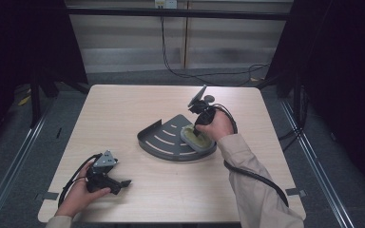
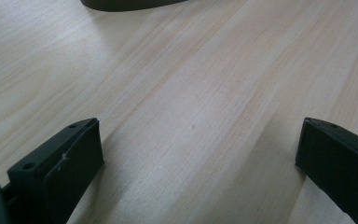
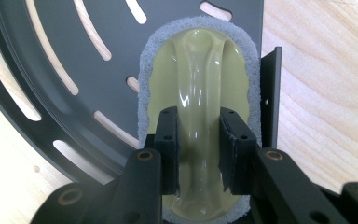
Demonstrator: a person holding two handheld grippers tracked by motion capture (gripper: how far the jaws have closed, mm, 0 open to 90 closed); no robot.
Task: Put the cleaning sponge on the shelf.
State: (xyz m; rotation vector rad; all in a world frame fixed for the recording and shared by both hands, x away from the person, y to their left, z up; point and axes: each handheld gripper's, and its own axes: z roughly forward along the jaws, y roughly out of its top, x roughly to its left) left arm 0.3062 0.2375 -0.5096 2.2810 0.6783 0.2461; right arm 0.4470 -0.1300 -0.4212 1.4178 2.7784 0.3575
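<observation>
Scrubbing sponge (image 3: 198,98) gripped by its handle on a slotted corner rack (image 3: 65,60).

Lying flat at the rack's straight-walled edge, long axis in line with the right gripper (image 3: 198,149), jaws clenched on either side of the glossy handle ridge; left gripper (image 2: 193,161) resting on the desk (image 2: 205,84) well short of the rack, jaws released.

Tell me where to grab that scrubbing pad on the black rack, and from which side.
Take the scrubbing pad by its raised glossy handle ridge, from straight above. The ridge runs lengthwise, narrow enough for the jaws; the right claw already pinches it so, on the rack.
</observation>
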